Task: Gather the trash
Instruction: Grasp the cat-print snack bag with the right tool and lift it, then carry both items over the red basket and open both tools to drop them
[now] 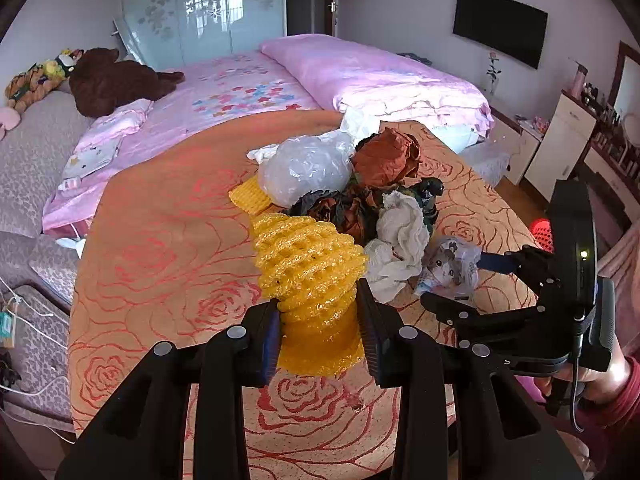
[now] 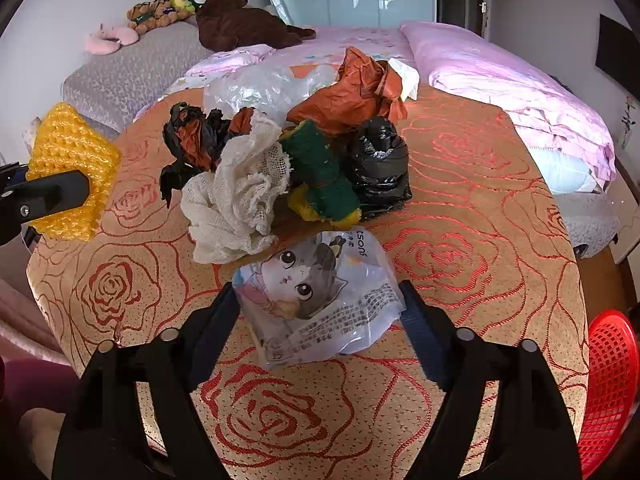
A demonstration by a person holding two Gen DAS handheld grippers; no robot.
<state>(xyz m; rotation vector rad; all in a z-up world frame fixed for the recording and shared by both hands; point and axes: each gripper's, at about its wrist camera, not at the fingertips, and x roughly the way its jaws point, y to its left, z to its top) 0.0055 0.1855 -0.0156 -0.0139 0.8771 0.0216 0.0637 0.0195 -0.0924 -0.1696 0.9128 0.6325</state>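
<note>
left gripper (image 1: 318, 332) clamping yellow foam net (image 1: 310, 264), orange tablecloth (image 1: 160, 248)

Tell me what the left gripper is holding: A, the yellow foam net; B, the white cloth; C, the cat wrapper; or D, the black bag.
A: in the left wrist view the left gripper has both pads pressed on the yellow foam net, lifted off the table.

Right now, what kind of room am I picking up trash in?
Most likely a bedroom: a bed with pink bedding stands behind the table, stuffed toys sit by the wall, and a wall-mounted TV faces the bed.
</note>
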